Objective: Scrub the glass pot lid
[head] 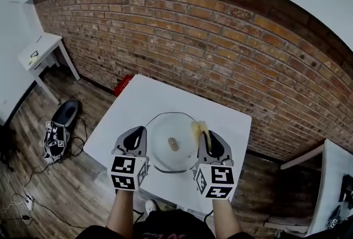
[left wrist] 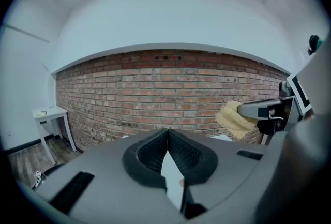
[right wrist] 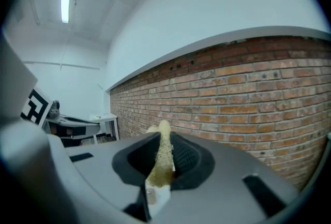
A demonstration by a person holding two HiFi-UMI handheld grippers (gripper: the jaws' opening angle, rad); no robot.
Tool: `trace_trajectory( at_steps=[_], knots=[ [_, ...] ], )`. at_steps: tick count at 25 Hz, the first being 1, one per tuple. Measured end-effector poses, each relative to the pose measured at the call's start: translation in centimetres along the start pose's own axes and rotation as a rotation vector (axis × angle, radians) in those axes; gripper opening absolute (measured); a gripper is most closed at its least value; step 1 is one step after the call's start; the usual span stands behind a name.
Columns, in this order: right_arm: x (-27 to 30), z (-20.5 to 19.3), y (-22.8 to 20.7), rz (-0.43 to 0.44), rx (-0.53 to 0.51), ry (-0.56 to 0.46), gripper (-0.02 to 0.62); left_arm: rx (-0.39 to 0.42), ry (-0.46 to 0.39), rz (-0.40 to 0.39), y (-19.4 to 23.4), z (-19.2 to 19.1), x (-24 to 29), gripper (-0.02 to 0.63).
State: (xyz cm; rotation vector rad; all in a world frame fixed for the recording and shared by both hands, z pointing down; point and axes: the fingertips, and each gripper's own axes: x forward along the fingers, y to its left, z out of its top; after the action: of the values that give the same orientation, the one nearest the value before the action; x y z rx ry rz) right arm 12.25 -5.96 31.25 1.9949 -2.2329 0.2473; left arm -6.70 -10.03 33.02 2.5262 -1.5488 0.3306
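Head view: glass lid (head: pixel 165 128) centre frame on white table (head: pixel 142 95), knob up. Left gripper (left wrist: pixel 167 134) just beside the lid's left edge, jaws pressed together, nothing between them. Right gripper (right wrist: pixel 164 137) by the lid's right edge, jaws clamped on a yellow sponge (right wrist: pixel 162 158) that pokes past the tips. Brick wall (head: pixel 220 50) behind.

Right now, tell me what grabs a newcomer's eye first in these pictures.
The glass pot lid lies on the white table, framed by both grippers in the head view. The right gripper has jaws shut on a yellow sponge; the left gripper is shut, empty. A brick wall stands behind.
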Motion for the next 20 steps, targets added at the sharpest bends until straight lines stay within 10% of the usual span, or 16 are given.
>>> trace_trajectory(
  at_steps=[20],
  knots=[
    [-5.3,9.3,1.2,-0.028,-0.030,-0.211,0.057,0.048,-0.282,-0.064,-1.4,11.2,-4.7,0.014]
  ],
)
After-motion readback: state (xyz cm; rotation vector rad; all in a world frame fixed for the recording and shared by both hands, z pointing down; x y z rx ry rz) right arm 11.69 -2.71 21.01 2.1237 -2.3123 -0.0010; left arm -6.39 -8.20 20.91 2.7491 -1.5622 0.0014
